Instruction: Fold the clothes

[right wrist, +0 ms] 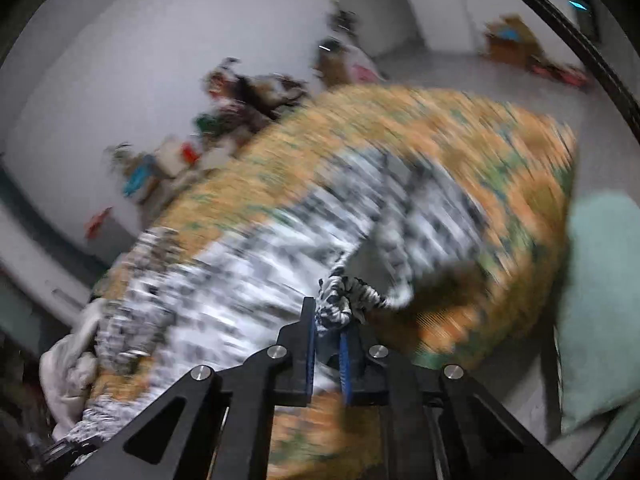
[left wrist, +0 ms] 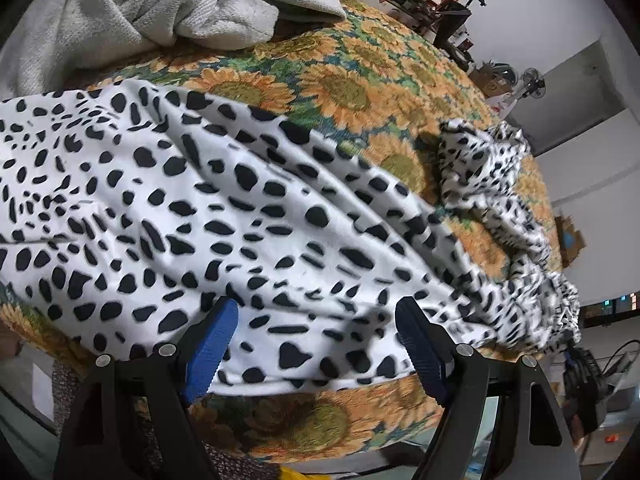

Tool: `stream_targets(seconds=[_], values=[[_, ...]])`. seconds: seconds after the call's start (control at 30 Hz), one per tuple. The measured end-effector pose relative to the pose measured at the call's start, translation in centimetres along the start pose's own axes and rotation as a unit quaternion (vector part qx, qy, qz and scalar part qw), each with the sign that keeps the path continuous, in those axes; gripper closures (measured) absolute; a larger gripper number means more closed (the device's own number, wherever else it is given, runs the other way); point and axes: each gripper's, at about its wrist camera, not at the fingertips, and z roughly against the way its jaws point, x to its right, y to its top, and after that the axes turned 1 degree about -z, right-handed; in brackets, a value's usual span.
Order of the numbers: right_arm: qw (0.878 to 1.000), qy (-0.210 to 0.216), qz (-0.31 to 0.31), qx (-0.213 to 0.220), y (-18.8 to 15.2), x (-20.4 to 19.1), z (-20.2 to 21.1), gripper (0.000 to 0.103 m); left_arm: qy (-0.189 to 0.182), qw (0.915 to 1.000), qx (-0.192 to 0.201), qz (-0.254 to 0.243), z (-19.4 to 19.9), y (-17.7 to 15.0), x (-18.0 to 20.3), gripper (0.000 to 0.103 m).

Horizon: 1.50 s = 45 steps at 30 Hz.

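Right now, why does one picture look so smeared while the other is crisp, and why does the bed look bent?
Left wrist view: sharp; the spotted garment and sunflower bedspread show clear edges, though the fisheye lens bows the bed. Right wrist view: heavy motion blur streaks the bedspread and garment; only the right gripper, which carries the camera, and the bunched cloth in its fingers stay crisp.

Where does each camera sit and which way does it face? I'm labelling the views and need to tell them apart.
Left wrist: on the left gripper, looking down over the spotted garment on the sunflower blanket; both blue-padded fingers show, spread open.
Right wrist: on the right gripper, blurred, facing across the blanket towards the white wall; its fingers are shut on a bunch of spotted cloth.
Shared: the garment, the blanket, and the pale towel.
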Motion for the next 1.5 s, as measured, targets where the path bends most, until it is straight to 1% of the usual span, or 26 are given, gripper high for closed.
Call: stream_targets(seconds=[0.07, 0.13, 0.23, 0.27, 0.3, 0.33, 0.37, 0.4, 0.43, 0.47, 0.5, 0.57, 0.67, 0.73, 0.8, 0.93, 0.97, 1.0, 1.07, 1.13, 1.3, 1.33, 1.37, 1.4, 1.43, 1.5], values=[[1.000, 0.017, 0.014, 0.020, 3.1, -1.7, 0.9, 0.092, -0.011, 0.9998, 0.010, 0.015, 0.5, 0.8, -0.1, 0.023], [0.999, 0.005, 0.025, 0.047, 7.0, -3.6, 1.4, 0.092, -0.017, 0.9990, 0.028, 0.031, 1.2, 1.5, 0.0, 0.023], [0.997, -0.006, 0.000, 0.076, 13.4, -5.4, 0.1, 0.093, -0.023, 0.9971, 0.051, 0.051, 2.1, 2.3, 0.2, 0.023], [0.997, -0.002, -0.013, 0.082, 14.6, -5.8, -0.5, 0.092, -0.025, 0.9965, 0.057, 0.055, 2.3, 2.6, 0.3, 0.023], [0.996, -0.007, -0.026, 0.087, 15.5, -6.1, -1.6, 0.088, -0.026, 0.9960, 0.062, 0.058, 2.4, 2.9, 0.4, 0.023], [0.995, -0.018, -0.039, 0.090, 16.5, -6.3, -2.9, 0.049, -0.024, 0.9956, 0.066, 0.062, 2.4, 3.2, 0.5, 0.023], [0.994, -0.044, -0.044, 0.086, 16.7, -6.7, -4.0, 0.025, -0.023, 0.9952, 0.069, 0.065, 2.5, 3.3, 0.7, 0.023], [0.993, -0.076, -0.046, 0.079, 16.7, -7.2, -5.0, 0.005, -0.021, 0.9952, 0.071, 0.064, 2.4, 3.4, 0.7, 0.023], [0.992, -0.085, -0.043, 0.077, 16.2, -7.5, -5.8, 0.010, -0.018, 0.9954, 0.072, 0.060, 2.3, 3.4, 0.7, 0.023], [0.994, -0.070, -0.035, 0.072, 15.5, -7.4, -6.3, 0.012, -0.009, 0.9958, 0.072, 0.055, 2.2, 3.4, 0.7, 0.023], [0.997, -0.048, -0.024, 0.056, 14.6, -7.3, -6.8, 0.011, 0.002, 0.9961, 0.073, 0.050, 2.1, 3.4, 0.5, 0.023], [0.999, -0.033, -0.006, 0.017, 12.1, -6.6, -8.0, 0.011, 0.024, 0.9966, 0.064, 0.047, 1.3, 3.4, -0.2, 0.023], [0.999, -0.040, 0.012, -0.004, 9.3, -5.0, -8.2, 0.011, 0.045, 0.9971, 0.041, 0.046, -0.1, 3.3, -1.3, 0.023], [0.999, -0.048, 0.015, -0.003, 7.5, -3.3, -7.2, 0.012, 0.054, 0.9974, 0.022, 0.043, -1.1, 3.1, -1.8, 0.023], [0.998, -0.069, 0.005, 0.001, 6.0, -1.7, -5.6, 0.012, 0.065, 0.9972, 0.014, 0.035, -1.8, 2.9, -2.1, 0.023], [0.989, -0.130, -0.069, 0.033, 5.2, 3.5, -2.6, 0.011, 0.076, 0.9968, 0.009, 0.021, -2.7, 2.4, -1.5, 0.023], [0.985, -0.143, -0.087, 0.034, 5.1, 4.4, -2.3, 0.011, 0.078, 0.9967, 0.008, 0.017, -2.9, 2.3, -1.2, 0.023], [0.984, -0.146, -0.104, 0.025, 5.0, 5.4, -2.3, 0.011, 0.083, 0.9965, 0.009, 0.012, -3.1, 2.2, -1.0, 0.023], [0.982, -0.138, -0.128, 0.004, 4.8, 7.0, -2.6, 0.012, 0.091, 0.9957, 0.015, 0.003, -3.4, 2.0, -0.6, 0.022], [0.983, -0.124, -0.133, -0.008, 4.4, 7.6, -3.1, 0.014, 0.093, 0.9955, 0.018, 0.000, -3.5, 1.8, -0.4, 0.022], [0.988, -0.099, -0.113, -0.020, 3.7, 6.2, -5.6, 0.016, 0.086, 0.9963, 0.011, 0.001, -3.7, 1.9, -0.6, 0.022], [0.989, -0.097, -0.108, -0.024, 3.6, 5.7, -6.4, 0.018, 0.084, 0.9964, 0.010, 0.000, -3.7, 1.9, -0.7, 0.022], [0.988, -0.117, -0.100, -0.025, 3.5, 5.2, -6.9, 0.020, 0.082, 0.9966, 0.009, 0.000, -3.7, 1.9, -0.8, 0.022], [0.985, -0.146, -0.091, -0.026, 3.4, 4.7, -7.3, 0.026, 0.080, 0.9968, 0.008, 0.001, -3.7, 1.9, -0.9, 0.022], [0.979, -0.185, -0.077, -0.018, 3.2, 3.9, -7.4, 0.030, 0.078, 0.9969, 0.008, 0.003, -3.6, 1.9, -1.0, 0.022], [0.961, -0.272, -0.047, 0.005, 2.8, 1.9, -7.0, 0.029, 0.073, 0.9973, 0.009, 0.009, -3.4, 1.9, -1.4, 0.022]])
